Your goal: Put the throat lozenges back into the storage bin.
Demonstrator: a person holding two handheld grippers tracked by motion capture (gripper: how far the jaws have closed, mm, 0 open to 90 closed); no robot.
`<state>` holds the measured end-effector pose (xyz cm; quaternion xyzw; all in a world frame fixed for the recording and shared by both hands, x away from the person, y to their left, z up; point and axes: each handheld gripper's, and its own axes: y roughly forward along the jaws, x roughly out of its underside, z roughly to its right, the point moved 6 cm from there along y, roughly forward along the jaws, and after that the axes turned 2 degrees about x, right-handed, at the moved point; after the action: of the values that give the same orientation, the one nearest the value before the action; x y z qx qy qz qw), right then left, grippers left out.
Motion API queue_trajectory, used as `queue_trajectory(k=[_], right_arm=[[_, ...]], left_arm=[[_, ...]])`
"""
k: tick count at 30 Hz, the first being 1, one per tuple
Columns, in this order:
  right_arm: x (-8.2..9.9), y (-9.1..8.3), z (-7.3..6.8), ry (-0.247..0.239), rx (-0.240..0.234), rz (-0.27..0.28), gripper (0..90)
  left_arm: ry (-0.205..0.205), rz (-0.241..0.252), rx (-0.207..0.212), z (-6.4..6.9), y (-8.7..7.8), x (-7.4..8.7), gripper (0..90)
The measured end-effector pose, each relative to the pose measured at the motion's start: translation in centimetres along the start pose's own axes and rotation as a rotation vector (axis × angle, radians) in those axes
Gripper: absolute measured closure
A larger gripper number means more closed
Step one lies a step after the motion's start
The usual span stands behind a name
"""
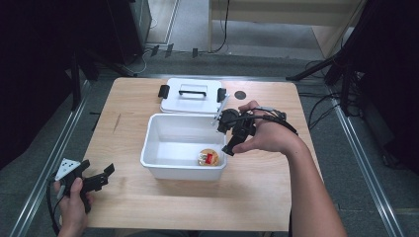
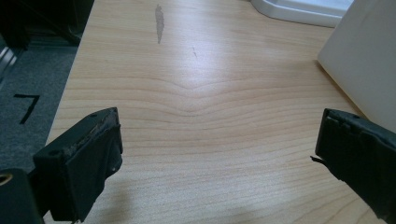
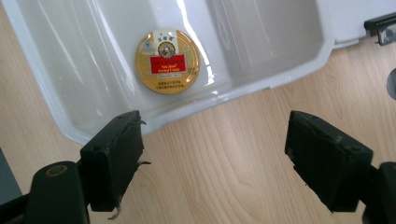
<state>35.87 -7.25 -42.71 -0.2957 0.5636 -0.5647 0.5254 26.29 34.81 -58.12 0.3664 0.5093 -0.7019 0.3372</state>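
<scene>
The right tool (image 1: pixel 232 140) is hanging open at frame centre; the left tool (image 1: pixel 101 177) is gaping at lower left.

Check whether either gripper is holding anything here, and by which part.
Nothing is held. The right gripper has open, empty jaws beside the white plastic bin, where the round gold tin lies. The left gripper is open over the bare wooden table.

Tin (image 1: pixel 208 157) in bin (image 1: pixel 163 129), front-right corner. Lid (image 1: pixel 191 101) behind bin, touching. Bin mid-table (image 1: pixel 257 192). Right gripper (image 1: pixel 230 148) at bin's right rim; left gripper (image 1: pixel 101 178) at front-left, well apart.
</scene>
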Motion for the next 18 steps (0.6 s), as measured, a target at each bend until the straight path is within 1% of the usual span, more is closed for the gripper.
queue_trajectory(k=[1,2,3,4,5,6,7,8,12,14,15,16,17,18], right_arm=[[0.3,0.0,0.0,0.009,-0.002,0.002,19.7],[0.8,0.1,0.2,0.033,-0.002,0.014,19.7],[0.8,0.1,0.2,0.033,-0.002,0.014,19.7],[1.3,0.1,0.3,0.050,-0.005,0.026,19.4],[1.3,0.1,0.3,0.050,-0.005,0.026,19.4],[1.8,0.1,0.5,0.069,-0.004,0.036,19.4],[1.8,0.1,0.5,0.069,-0.004,0.036,19.4],[2.4,0.2,0.6,0.085,-0.001,0.044,19.0],[3.6,0.5,1.0,0.128,0.008,0.071,18.3],[4.3,0.7,1.2,0.168,0.020,0.083,17.5],[4.7,0.8,1.3,0.191,0.027,0.090,17.4],[5.1,1.1,1.5,0.225,0.039,0.101,17.0],[5.4,1.2,1.6,0.245,0.046,0.108,15.3],[5.4,1.2,1.6,0.245,0.046,0.108,15.3]], left_arm=[[0.000,0.000,0.000,0.0,0.0,0.0,1.3],[0.000,0.000,0.000,0.0,0.0,0.0,1.3],[0.000,0.001,0.000,0.0,0.0,0.0,1.3],[0.002,-0.001,0.000,0.0,0.0,0.0,1.3],[0.002,-0.001,0.000,0.0,0.0,0.0,1.3],[0.004,-0.003,-0.001,0.0,0.0,0.0,1.3],[0.004,-0.003,-0.001,0.0,0.0,0.0,1.3],[0.003,-0.002,-0.001,0.0,0.0,0.0,1.3],[0.001,-0.001,-0.001,0.0,0.0,0.0,1.3],[0.002,-0.002,-0.001,0.0,0.0,0.0,1.3],[0.002,-0.002,-0.002,0.0,0.0,0.0,1.3],[0.001,-0.002,-0.002,0.0,0.0,0.0,1.3],[0.001,-0.002,-0.002,0.0,0.0,0.0,1.3],[0.001,-0.002,-0.002,0.0,0.0,0.0,1.3]])
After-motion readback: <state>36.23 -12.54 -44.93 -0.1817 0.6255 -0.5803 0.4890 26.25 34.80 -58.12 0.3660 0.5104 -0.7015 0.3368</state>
